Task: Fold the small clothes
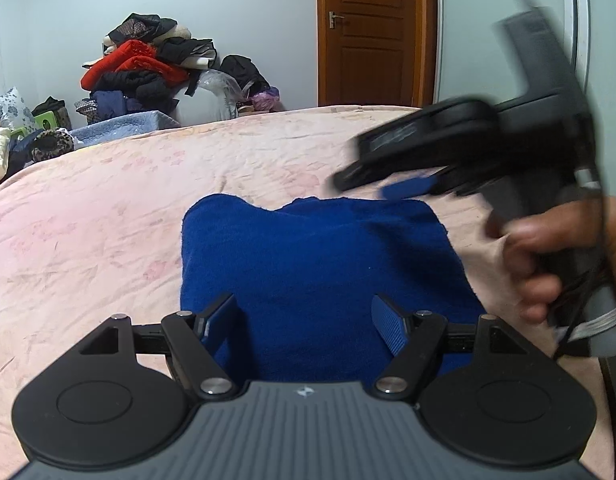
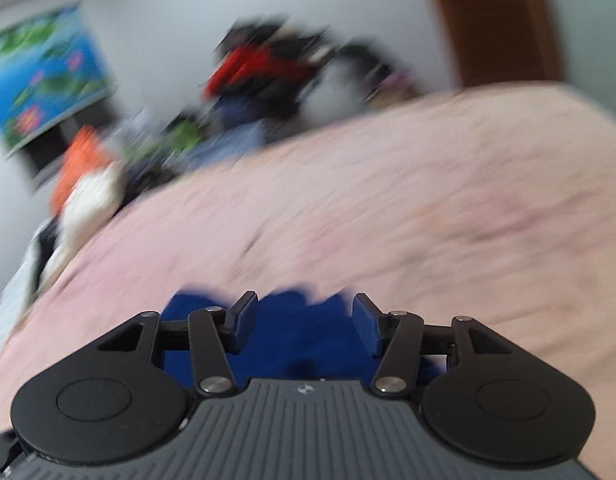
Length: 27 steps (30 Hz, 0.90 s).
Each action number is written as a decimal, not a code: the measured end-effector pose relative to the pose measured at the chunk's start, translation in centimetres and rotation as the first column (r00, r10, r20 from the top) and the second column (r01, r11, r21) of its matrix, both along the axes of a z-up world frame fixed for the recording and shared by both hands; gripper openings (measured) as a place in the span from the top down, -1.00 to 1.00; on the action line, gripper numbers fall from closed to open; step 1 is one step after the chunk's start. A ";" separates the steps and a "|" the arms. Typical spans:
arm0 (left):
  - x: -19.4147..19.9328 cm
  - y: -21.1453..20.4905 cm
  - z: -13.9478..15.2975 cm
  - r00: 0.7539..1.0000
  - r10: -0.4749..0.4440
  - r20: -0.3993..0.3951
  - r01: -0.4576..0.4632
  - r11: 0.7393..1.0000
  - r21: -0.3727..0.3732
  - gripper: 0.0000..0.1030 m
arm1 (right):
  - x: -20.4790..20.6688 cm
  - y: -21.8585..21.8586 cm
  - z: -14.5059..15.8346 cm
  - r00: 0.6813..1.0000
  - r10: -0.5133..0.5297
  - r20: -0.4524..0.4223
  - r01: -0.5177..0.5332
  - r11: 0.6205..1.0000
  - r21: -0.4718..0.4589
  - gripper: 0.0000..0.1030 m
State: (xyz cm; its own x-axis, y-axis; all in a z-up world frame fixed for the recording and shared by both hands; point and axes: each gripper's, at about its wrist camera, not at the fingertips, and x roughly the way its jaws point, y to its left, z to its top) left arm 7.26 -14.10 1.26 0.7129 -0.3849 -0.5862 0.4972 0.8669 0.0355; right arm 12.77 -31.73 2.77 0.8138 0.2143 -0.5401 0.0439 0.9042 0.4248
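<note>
Covering nearly the whole lower field of both views, a wide pale pink bedspread with a faint floral print (image 1: 108, 208) is seen stretched over a bed. Behind it, a brown panelled wooden door (image 1: 368, 32) is set in a light wall, and a heap of red, black and dark blue clothing (image 1: 148, 68) is piled at the far edge of the bed. A deep blue fleecy garment (image 1: 308, 272), folded into a rough rectangle, is laid flat on the bedspread, directly ahead of the left gripper (image 1: 308, 320), whose blue-padded jaws are spread wide above the near edge of the cloth with nothing between them. The right gripper (image 1: 392, 188) is seen from the left wrist as a blurred black body held in a bare hand (image 1: 536, 264) over the far right corner of the garment. In its own heavily blurred view, the right gripper (image 2: 304, 320) is shown with its jaws wide apart and empty, the blue cloth lying beneath and between them.
</note>
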 end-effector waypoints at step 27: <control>-0.5 0.6 -0.6 0.997 0.059 -0.042 -0.058 0.998 0.032 -0.50 | -7.4 3.5 -0.9 0.994 -0.098 -0.055 0.073 0.934 -0.350 -0.31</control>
